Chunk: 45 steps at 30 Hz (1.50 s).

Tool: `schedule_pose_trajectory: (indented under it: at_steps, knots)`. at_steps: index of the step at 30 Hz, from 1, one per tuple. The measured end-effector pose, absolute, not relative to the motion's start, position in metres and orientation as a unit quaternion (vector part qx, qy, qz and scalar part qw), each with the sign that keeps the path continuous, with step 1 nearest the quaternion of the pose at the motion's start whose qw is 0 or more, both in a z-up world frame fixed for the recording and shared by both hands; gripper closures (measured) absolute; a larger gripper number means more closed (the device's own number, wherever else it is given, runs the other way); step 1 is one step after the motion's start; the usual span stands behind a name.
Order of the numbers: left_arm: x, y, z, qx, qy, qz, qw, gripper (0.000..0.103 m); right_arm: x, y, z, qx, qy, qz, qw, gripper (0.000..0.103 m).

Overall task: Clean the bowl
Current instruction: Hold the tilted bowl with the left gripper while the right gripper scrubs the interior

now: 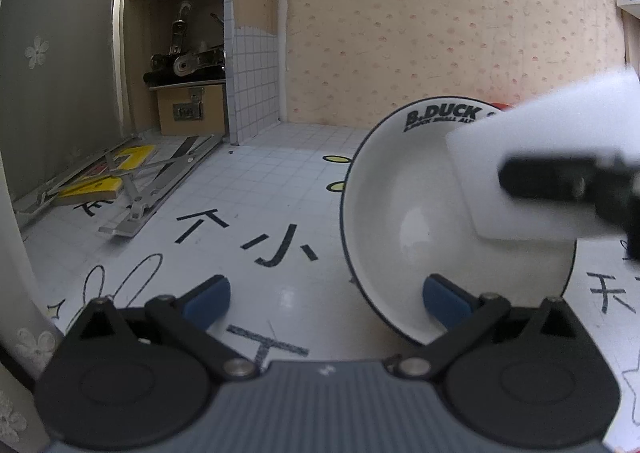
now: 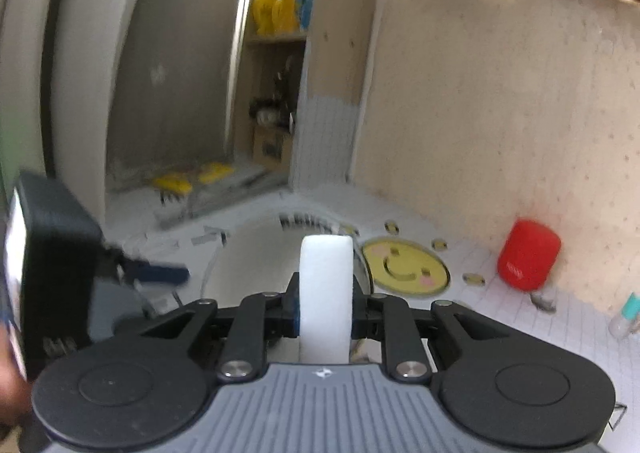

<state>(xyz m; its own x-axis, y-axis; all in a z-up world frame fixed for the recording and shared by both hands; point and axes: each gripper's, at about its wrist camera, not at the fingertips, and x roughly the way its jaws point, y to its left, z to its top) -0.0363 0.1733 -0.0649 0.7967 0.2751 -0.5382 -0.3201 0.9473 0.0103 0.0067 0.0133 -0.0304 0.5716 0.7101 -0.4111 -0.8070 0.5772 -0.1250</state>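
Right wrist view: my right gripper [image 2: 325, 309] pinches the white foam sponge [image 2: 326, 293]; hard scrubbing could tip the propped white ceramic bowl [image 1: 400, 221].

The white sponge [image 1: 560, 173] covers the right side of the bowl [image 1: 400, 221] in the left wrist view, and the picture's right edge cuts the sponge off. The right gripper [image 1: 568, 177] there is a dark smear across the sponge, its shape lost to blur. Behind the bowl's rim only a sliver of a red thing [image 1: 502, 105] shows. In the right wrist view the whole scene is smeared: the bowl [image 2: 256, 253] reads as a pale curve beyond the sponge [image 2: 326, 293], its rim lettering unreadable, and the left gripper [image 2: 160, 275] left of the sponge is blurred and cut by the frame edge.
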Motion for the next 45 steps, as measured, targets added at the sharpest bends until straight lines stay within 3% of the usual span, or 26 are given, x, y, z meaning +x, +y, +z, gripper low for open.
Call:
schedule_pose_trajectory:
  at_steps: [13, 45]
  knots:
    - [-0.037, 0.173, -0.066, -0.040, 0.279, 0.154, 0.947, 0.000, 0.010, 0.017, -0.048, -0.167, 0.200, 0.429, 0.865, 0.085]
    - [-0.037, 0.180, -0.064, -0.042, 0.280, 0.176, 0.943, 0.000, 0.006, 0.031, -0.044, -0.182, 0.192, 0.432, 0.862, 0.085]
